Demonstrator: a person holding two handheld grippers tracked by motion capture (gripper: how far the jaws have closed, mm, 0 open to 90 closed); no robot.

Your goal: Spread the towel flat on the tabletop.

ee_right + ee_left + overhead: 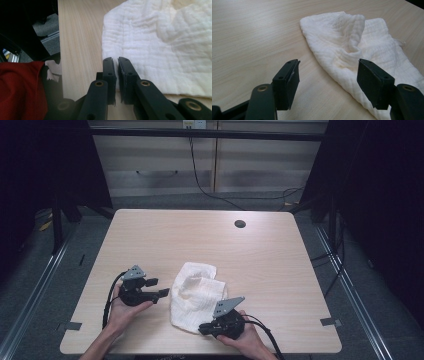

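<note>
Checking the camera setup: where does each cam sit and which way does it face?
High view: above the person's side, looking forward and down on the table; both hands, left claw and right claw show.
Left gripper view: rides the left claw, jaws apart, facing the white cloth.
Right gripper view: rides the right claw, jaws closed at the cloth's edge.
Shared: every view shows the cloth on the wooden table.

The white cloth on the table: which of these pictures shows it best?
The high view: the whole white cloth lies crumpled on the table, all edges visible. The left gripper view shows one folded end up close. The right gripper view shows its near edge, where the right gripper pinches it.
</note>
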